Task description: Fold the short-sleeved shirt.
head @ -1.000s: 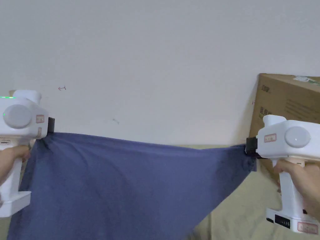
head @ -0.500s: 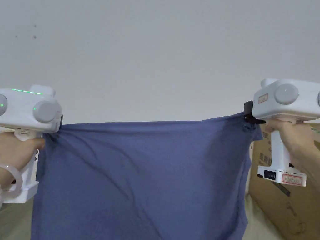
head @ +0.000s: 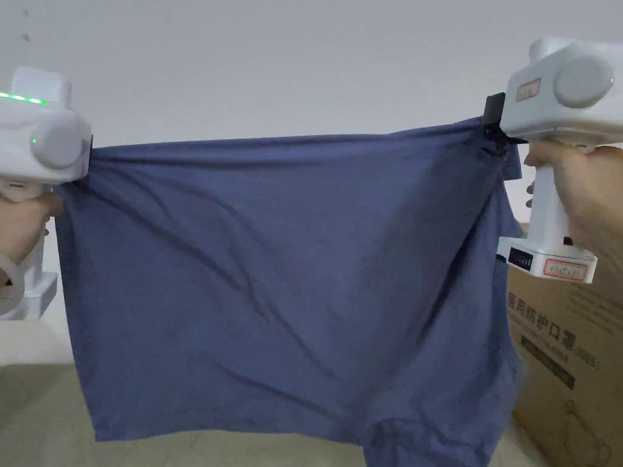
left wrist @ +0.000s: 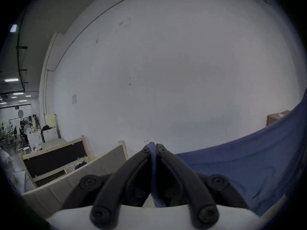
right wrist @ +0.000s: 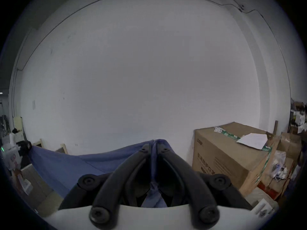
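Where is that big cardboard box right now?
In the head view the cardboard box stands at the lower right, against the white wall, just below the right gripper and beside the hanging blue shirt.

Shirt [head: 292, 273] bottom — cut off

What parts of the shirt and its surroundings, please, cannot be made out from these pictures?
- Head view: the shirt runs off the bottom edge at lower right, so its lowest part is cut off.
- Head view: the cardboard box is partly hidden by the shirt and the right gripper.
- Head view: the left gripper jaw tips are hidden behind its own white body.
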The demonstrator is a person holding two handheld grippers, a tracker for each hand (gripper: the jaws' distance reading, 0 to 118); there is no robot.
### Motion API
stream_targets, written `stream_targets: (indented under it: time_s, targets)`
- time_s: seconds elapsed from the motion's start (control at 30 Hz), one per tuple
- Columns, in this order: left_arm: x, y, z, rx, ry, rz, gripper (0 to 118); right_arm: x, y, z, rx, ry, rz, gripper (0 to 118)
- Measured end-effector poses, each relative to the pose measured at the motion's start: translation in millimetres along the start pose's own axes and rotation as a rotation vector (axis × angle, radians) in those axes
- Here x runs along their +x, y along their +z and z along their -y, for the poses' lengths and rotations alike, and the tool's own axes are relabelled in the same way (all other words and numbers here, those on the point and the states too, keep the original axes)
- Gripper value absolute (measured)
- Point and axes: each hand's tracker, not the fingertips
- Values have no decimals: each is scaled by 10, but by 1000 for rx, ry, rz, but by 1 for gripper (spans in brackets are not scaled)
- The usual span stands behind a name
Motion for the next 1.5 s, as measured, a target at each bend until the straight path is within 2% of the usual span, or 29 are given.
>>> stream_targets:
  time_s: [0.03,0.17,0.27,0.37,0.47,0.57,0.6,0.7,0.8,0.97,1.1,1.2,1.37,1.5]
  targets:
    - [40,-31,107,-5,-4,-4,2,4,-61,114,-23,25,9,4]
    - [196,-221,820,-127,-76,4,2,96,-314,792,-156,2,-20,5]
    - [319,-354,1524,-244,-46,40,2,142,-531,1515,-297,-1,0,4]
    - [534,-470,2366,-381,-109,60,2,207,-712,2344,-438,-31,18,4]
    - [732,-498,3153,-506,-200,58,2,254,-757,3137,-579,-32,32,5]
    - [808,-428,3853,-664,-158,93,1,414,-802,3913,-723,-22,55,5]
    - [822,-332,4045,-689,-128,92,1,469,-763,4168,-765,-46,78,5]
    - [804,-117,4488,-728,-167,124,1,611,-547,4715,-862,-78,87,4]
    - [678,89,4689,-758,-131,145,1,700,-240,4995,-906,-58,92,5]
    - [423,651,4662,-759,-137,156,1,840,422,5068,-917,-117,58,5]
    - [135,1371,4510,-728,-191,218,2,841,1147,5017,-900,-112,34,5]
    - [-176,1910,4446,-732,-145,212,2,777,1782,4959,-883,-80,16,5]
    - [-568,2671,4427,-723,-177,204,2,776,2742,5011,-896,-93,-7,4]
    - [-872,3273,4543,-727,-150,205,2,771,3473,5139,-905,-90,-4,5]
